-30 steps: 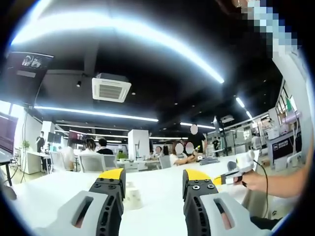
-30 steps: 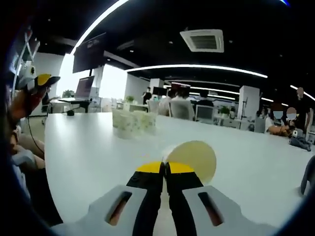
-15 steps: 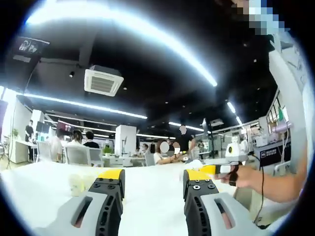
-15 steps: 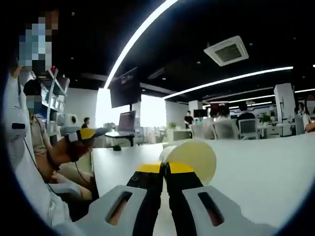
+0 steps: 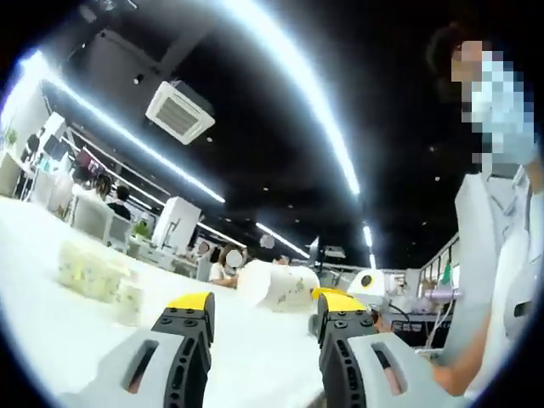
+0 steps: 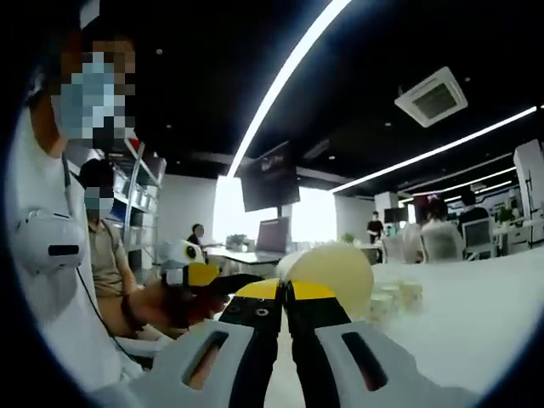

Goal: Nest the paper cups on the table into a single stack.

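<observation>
In the left gripper view my left gripper point(image 5: 265, 306) is open with nothing between its jaws. Just beyond it a white patterned paper cup point(image 5: 274, 285) hangs on its side above the white table point(image 5: 51, 323). In the right gripper view my right gripper point(image 6: 285, 291) is shut on the rim of that paper cup point(image 6: 336, 268), whose pale inside faces the camera. The left gripper point(image 6: 200, 276) appears there at the left, held in a hand. More paper cups point(image 5: 92, 270) stand grouped on the table, seen small past the held cup as cups point(image 6: 399, 293).
The person holding the grippers stands close, a white shirt point(image 5: 484, 255) at the right of the left gripper view and a torso point(image 6: 51, 289) at the left of the right gripper view. Seated people, desks and monitors fill the office behind the table.
Both cameras have swung round. The right gripper, still shut on its cup, has come close to the left gripper, so the cup now hangs in front of the left jaws.
</observation>
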